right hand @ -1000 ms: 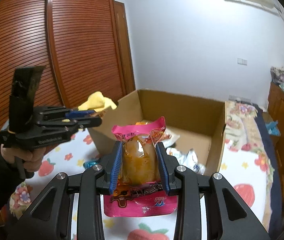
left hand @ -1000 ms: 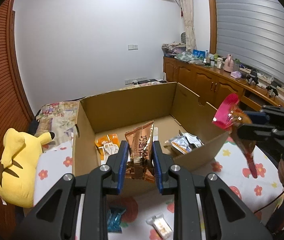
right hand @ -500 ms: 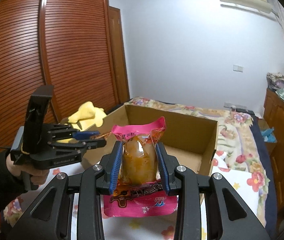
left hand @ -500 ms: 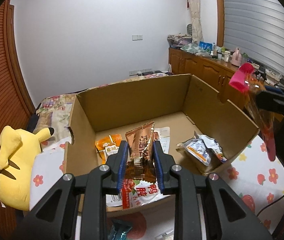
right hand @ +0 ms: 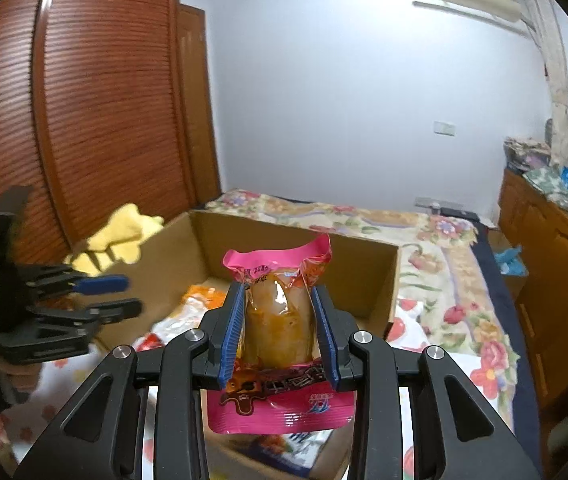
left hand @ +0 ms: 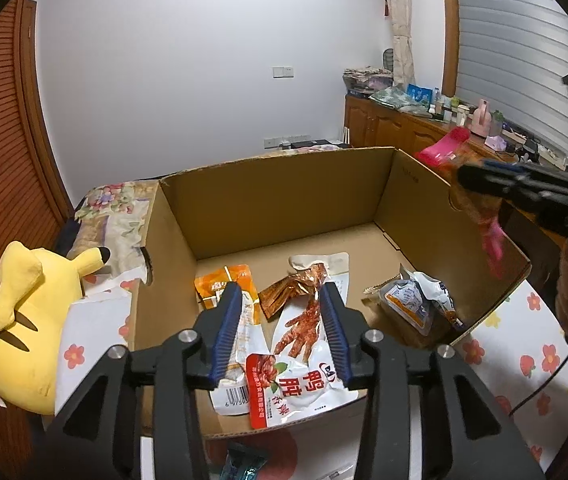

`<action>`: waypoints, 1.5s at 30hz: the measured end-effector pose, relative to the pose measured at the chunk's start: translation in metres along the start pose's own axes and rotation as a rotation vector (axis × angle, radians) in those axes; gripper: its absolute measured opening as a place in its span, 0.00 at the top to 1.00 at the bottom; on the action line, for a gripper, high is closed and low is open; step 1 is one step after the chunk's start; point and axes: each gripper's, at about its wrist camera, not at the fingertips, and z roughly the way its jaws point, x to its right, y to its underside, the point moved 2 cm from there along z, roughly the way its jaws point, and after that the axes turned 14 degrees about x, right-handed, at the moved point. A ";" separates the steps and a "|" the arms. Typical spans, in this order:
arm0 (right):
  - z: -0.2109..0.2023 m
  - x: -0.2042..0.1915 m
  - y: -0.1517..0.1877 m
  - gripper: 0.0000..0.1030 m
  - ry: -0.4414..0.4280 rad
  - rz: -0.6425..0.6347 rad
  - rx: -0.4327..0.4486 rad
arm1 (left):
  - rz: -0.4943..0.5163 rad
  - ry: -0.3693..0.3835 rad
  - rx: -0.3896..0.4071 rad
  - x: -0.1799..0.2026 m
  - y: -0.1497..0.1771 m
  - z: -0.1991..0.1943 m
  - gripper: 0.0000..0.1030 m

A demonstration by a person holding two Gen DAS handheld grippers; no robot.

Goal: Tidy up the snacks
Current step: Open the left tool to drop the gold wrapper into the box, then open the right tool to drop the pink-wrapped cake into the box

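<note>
Right gripper clamped on pink snack pouch; left gripper agape, empty.

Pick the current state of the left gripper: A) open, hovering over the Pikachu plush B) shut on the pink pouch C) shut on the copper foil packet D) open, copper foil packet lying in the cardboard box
D: the left gripper has its jaws spread with nothing between them, and the copper foil packet lies on the floor of the cardboard box among other snack packs.
</note>
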 end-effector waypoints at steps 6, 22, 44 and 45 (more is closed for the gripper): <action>0.019 0.003 0.016 0.67 0.028 -0.017 -0.064 | 0.003 -0.002 0.009 0.001 0.002 -0.007 0.56; 0.031 -0.003 0.031 0.66 0.040 -0.056 -0.136 | 0.009 -0.008 0.013 0.005 0.006 -0.016 0.50; -0.004 -0.029 0.017 0.53 -0.012 -0.035 -0.093 | 0.004 -0.016 0.039 0.006 0.006 -0.049 0.47; -0.011 -0.034 0.016 0.51 -0.016 -0.032 -0.087 | 0.005 -0.017 0.041 0.006 0.007 -0.053 0.46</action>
